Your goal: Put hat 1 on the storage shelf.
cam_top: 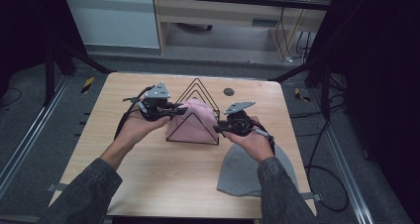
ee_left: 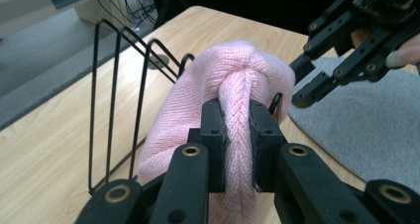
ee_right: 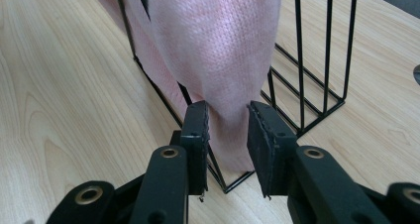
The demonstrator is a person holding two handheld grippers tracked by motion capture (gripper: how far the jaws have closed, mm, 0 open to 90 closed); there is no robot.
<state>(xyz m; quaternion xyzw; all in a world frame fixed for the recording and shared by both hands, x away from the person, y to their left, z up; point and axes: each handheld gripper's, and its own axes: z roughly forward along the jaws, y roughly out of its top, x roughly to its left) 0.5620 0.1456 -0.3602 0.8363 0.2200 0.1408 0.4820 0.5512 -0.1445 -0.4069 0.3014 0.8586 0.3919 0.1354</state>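
A pink knitted hat [cam_top: 193, 122] is draped over a black wire rack [cam_top: 198, 85] at the middle of the wooden table [cam_top: 148, 179]. My left gripper [cam_top: 181, 111] comes at it from the left and is shut on a pinched fold of the pink hat [ee_left: 233, 75]. In the left gripper view, both pads squeeze the knit, with the gripper [ee_left: 236, 120] level with the hat's top. My right gripper [ee_right: 228, 122] is at the rack's right corner, open, with the pink hat's [ee_right: 218, 45] hanging edge loose between its pads. The right gripper [ee_left: 307, 83] also shows from the left gripper's side.
A grey knitted hat [cam_top: 240, 172] lies flat on the table's near right, partly under the person's right forearm. A small dark round disc [cam_top: 228, 91] sits behind the rack. The rack's wires [ee_right: 322, 60] stand close around the right jaws. Dark floor and cables surround the table.
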